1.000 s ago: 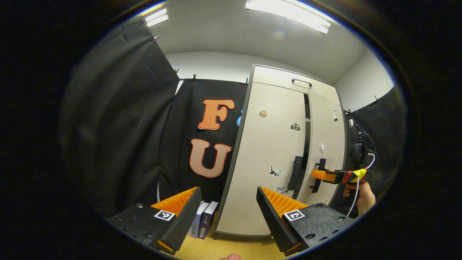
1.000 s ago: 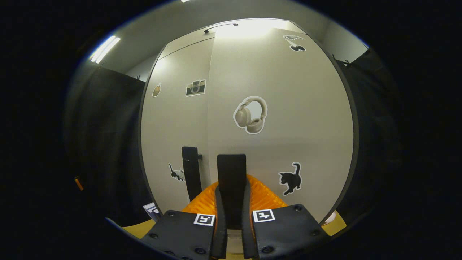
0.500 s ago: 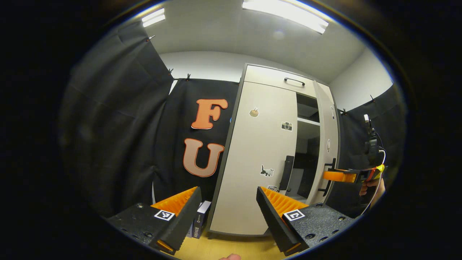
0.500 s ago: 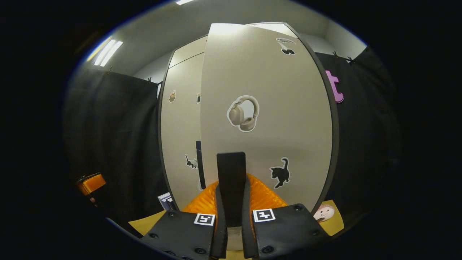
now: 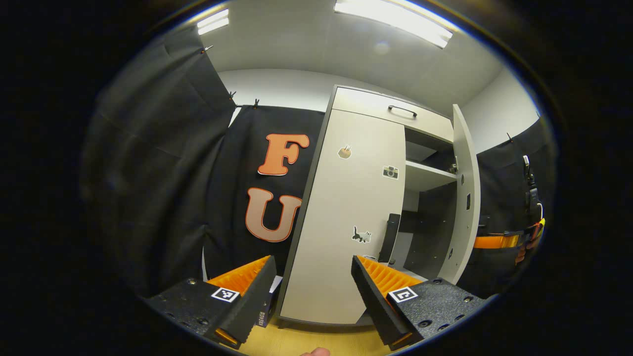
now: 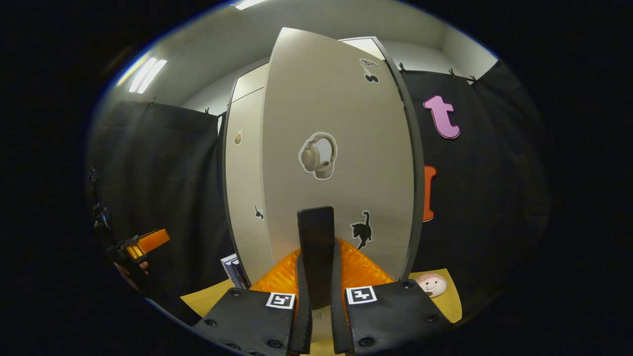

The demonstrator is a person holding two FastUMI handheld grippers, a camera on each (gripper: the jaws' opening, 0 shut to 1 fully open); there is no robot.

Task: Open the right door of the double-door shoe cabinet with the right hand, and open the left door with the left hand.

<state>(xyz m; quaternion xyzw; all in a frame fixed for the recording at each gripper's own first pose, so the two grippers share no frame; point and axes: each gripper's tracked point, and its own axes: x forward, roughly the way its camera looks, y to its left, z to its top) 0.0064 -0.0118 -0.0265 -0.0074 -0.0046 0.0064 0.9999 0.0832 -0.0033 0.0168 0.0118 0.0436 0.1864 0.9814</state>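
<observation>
Pinching the black handle (image 6: 316, 247) of the right door (image 6: 341, 148), the right gripper (image 6: 316, 282) has both of its fingers pressed on the bar from either side. That door stands swung wide, its free edge at 12 o'clock in the right gripper view. In the left gripper view the left gripper (image 5: 311, 277) holds its two fingers spread apart in the air, touching nothing, well short of the cabinet. Two doors: the left door (image 5: 346, 212) shut, with one black handle (image 5: 392, 237) at about 3 o'clock of the gripper; the right door edge-on beyond. One shelf (image 5: 428, 178) shows in the open half. Yellow floor (image 5: 296, 341) lies between the left gripper and the cabinet.
</observation>
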